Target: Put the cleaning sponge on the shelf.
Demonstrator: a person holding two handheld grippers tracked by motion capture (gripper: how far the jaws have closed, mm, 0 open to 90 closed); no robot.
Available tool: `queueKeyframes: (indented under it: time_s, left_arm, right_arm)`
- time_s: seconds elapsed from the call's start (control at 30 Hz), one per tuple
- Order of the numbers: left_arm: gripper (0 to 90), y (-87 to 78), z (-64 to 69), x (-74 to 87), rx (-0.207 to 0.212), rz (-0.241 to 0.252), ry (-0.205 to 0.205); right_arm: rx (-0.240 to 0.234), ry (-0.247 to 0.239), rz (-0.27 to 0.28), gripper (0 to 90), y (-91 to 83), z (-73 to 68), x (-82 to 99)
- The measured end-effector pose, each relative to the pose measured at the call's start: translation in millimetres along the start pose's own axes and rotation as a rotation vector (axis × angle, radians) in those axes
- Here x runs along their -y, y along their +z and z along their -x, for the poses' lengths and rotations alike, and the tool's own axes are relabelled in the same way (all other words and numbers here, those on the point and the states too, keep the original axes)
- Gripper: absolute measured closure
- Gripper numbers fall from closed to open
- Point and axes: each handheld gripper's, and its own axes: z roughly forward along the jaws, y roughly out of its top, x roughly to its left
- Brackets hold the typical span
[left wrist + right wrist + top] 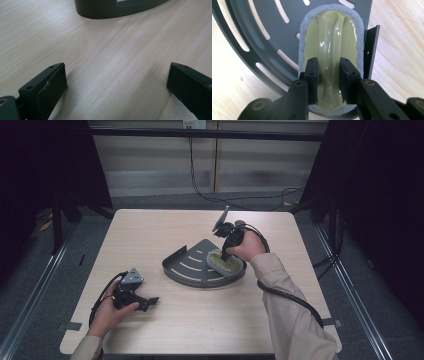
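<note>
Scrubber (226, 262) sits in the dark rack (186, 270) at frame centre, right gripper (226, 254) on it; left gripper (150, 301) rests lower left. Left gripper view: jaws wide, empty, over the table (120, 62). Right gripper view: jaws clamp the scrubber's ridge; lifting out or letting go likely remains.

From the high view we look forward and down on the whole pale wooden table (165, 330), the floor and wall beyond it at 12 o'clock. The left gripper view sits low and close over the tabletop, facing toward 2 o'clock, where the curved rim of the dark grey slotted quarter-round metal shelf (112, 10) crosses its top edge. The right gripper view looks steeply down from very near onto that same shelf and the oval grey-edged scrub pad with a yellowish-green plastic handle (332, 47). All three views share the shelf.
</note>
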Motion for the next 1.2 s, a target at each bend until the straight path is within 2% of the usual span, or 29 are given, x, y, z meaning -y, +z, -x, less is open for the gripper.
queueKeyframes:
  time_s: [0.4,0.47,0.67,0.8,1.03,1.2]
  left_arm:
    - [2.3,-0.1,-0.1,0.0,0.0,-0.001,0.001]
    - [2.3,-0.1,-0.1,0.0,-0.002,-0.001,0.002]
    - [2.3,0.0,-0.1,0.0,0.0,-0.001,0.001]
    - [2.3,0.0,-0.1,0.0,0.0,-0.001,0.001]
    - [2.3,0.0,-0.1,0.0,0.0,-0.001,0.001]
    - [2.3,0.0,0.0,0.0,0.0,0.0,0.001]
  right_arm:
    - [-0.014,0.006,-0.002,70.5,6.3,-1.2,1.7]
    - [-0.011,-0.005,-0.008,70.4,6.9,-0.4,2.5]
    - [-0.018,0.015,-0.002,70.3,9.0,-0.5,4.5]
    - [-0.014,-0.004,0.0,69.7,9.4,1.1,5.6]
    - [-0.007,0.014,-0.014,68.8,9.3,2.1,7.7]
    - [-0.01,0.024,-0.005,69.4,9.4,2.4,7.5]
